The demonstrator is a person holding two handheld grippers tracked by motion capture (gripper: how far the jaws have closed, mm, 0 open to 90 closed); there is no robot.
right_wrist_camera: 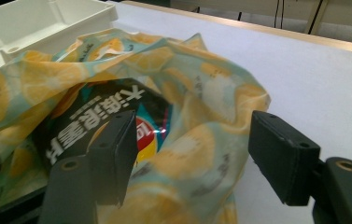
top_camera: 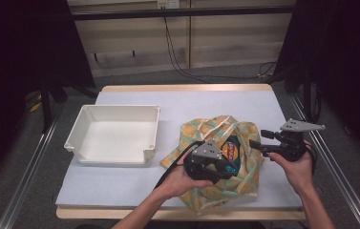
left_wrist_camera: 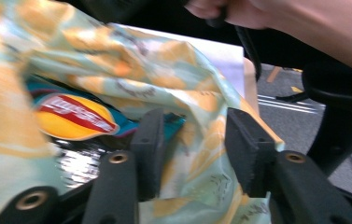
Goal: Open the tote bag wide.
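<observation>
A cloth bag printed with yellow citrus slices lies crumpled on the white table mat, its mouth gaping. Inside it is a dark snack packet with a red and yellow logo; white characters show on it. My left gripper hovers over the bag's near side, open, with a fold of the cloth lying between its jaws but not pinched. My right gripper is at the bag's right edge, open, its jaws straddling the cloth rim without pressing it.
An empty white plastic tray stands to the left of the bag, and its corner is in the right gripper view. The wooden table edge runs along the back. Metal rails flank the table.
</observation>
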